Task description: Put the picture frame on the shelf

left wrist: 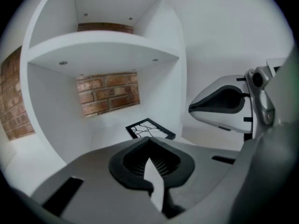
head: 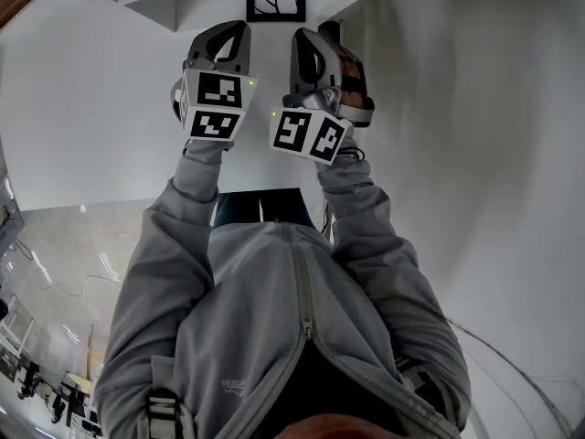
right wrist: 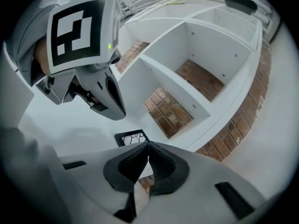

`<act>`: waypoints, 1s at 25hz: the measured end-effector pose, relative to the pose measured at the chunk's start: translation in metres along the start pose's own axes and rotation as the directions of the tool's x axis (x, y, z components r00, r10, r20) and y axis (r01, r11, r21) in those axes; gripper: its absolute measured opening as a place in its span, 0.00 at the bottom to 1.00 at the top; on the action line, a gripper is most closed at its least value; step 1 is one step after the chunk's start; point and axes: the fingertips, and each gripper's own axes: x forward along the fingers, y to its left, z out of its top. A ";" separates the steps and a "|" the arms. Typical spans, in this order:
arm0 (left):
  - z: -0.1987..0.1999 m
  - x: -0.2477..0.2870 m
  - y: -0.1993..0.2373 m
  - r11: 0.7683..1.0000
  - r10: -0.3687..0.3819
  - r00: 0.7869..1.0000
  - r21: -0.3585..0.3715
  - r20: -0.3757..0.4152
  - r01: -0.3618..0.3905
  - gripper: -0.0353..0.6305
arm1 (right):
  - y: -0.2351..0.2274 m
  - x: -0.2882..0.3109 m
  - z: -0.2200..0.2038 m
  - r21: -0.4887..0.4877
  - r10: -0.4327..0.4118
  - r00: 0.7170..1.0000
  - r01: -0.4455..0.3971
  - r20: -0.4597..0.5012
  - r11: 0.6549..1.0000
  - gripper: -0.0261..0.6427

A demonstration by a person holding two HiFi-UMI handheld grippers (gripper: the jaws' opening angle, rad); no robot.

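A: Head view first. Where is the picture frame?

B: At the top edge. It lies flat on a white surface, just past both claw tips. Black border, branching line pattern inside.

A: And the claws?

B: Left claw and right claw are side by side, both pointing at the frame, neither touching it. The marker cubes face the camera. Grey sleeves run up to them.

A: Left gripper view?

B: Left claw is pinched together, tips meeting, nothing between them. The frame lies flat on the floor of the lower compartment of the shelf, toward its right wall, just beyond the tips and apart from them. A brick wall shows through the open back, in this compartment and the one above. The right claw hangs at the right, outside the shelf's side panel.

A: Right gripper view?

B: Right claw has its tips together and grips nothing. The slit lower down shows only brick behind. The frame sits just past the tips, flat on the white floor of the shelf. The left claw is upper left, its tips above the frame and clear of it, with its cube facing this camera.
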 end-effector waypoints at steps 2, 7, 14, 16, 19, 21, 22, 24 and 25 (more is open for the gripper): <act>0.015 -0.015 -0.002 1.000 0.019 0.999 0.012 0.033 -0.019 0.06 | -0.012 -0.013 0.009 0.029 -0.017 1.000 0.017 0.017 0.999 0.08; 0.045 -0.057 -0.014 0.999 0.036 0.994 -0.003 0.106 -0.036 0.06 | -0.039 -0.052 0.029 0.105 -0.071 0.996 0.065 0.053 0.992 0.08; 0.084 -0.121 -0.028 0.997 0.050 0.978 -0.070 0.202 -0.037 0.06 | -0.084 -0.113 0.049 0.292 -0.159 0.983 0.127 0.088 0.948 0.08; 0.095 -0.140 -0.032 0.996 0.061 0.969 -0.085 0.241 -0.042 0.06 | -0.094 -0.131 0.055 0.346 -0.174 0.980 0.130 0.099 0.929 0.08; 0.107 -0.168 -0.039 0.993 0.081 0.951 -0.106 0.298 -0.051 0.06 | -0.102 -0.158 0.061 0.426 -0.190 0.975 0.125 0.113 0.896 0.08; 0.111 -0.182 -0.043 0.991 0.089 0.941 -0.125 0.328 -0.050 0.06 | -0.106 -0.171 0.065 0.460 -0.200 0.971 0.118 0.134 0.880 0.08; 0.114 -0.189 -0.045 0.990 0.089 0.936 -0.133 0.341 -0.046 0.06 | -0.108 -0.177 0.067 0.478 -0.204 0.967 0.110 0.150 0.872 0.08; 0.120 -0.203 -0.050 0.989 0.082 0.926 -0.143 0.368 -0.031 0.06 | -0.110 -0.190 0.069 0.523 -0.209 0.963 0.090 0.172 0.847 0.08; 0.123 -0.210 -0.054 0.989 0.077 0.922 -0.149 0.380 -0.021 0.06 | -0.111 -0.197 0.070 0.547 -0.210 0.961 0.081 0.178 0.833 0.08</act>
